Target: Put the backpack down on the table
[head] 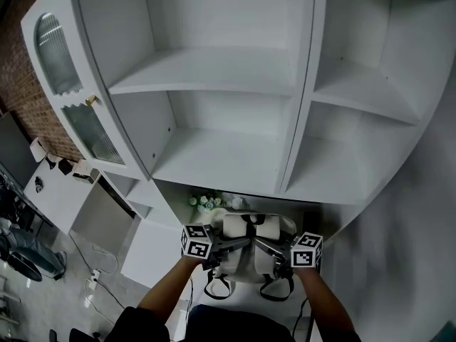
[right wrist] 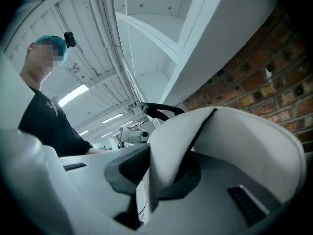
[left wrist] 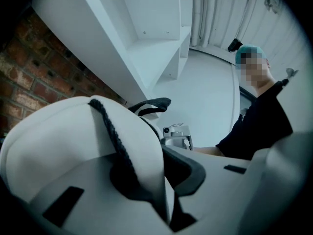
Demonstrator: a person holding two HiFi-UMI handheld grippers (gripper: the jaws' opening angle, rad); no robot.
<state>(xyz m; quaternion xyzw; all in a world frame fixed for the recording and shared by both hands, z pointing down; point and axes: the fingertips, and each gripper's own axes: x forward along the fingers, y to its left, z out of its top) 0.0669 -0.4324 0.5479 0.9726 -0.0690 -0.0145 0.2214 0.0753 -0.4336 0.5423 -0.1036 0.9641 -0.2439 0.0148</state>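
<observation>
**Even hands, late release**

The left hand-held gripper (left wrist: 165, 176) is pinched on the left strap (left wrist: 73, 126), a white padded band with a dark cord along its edge, folded between the jaws. The right hand-held gripper (right wrist: 146, 180) is clamped the same way on the right strap (right wrist: 234, 141). Neither has room to spare, so the hold looks firm.

From the head view, the two point at each other, close together, with the backpack (head: 242, 228) hanging between and below them, in front of the person and under the white shelf unit (head: 214, 84). Its loose strap ends dangle at the bottom. The surface is hidden beneath the bag and arms, so I cannot tell whether the base touches yet.

To do this well, lower both sides at one pace so the bag does not tip. Wait until the straps go slack before spreading the jaws. Set it well back from the edge, since a soft bag may slump forward.
</observation>
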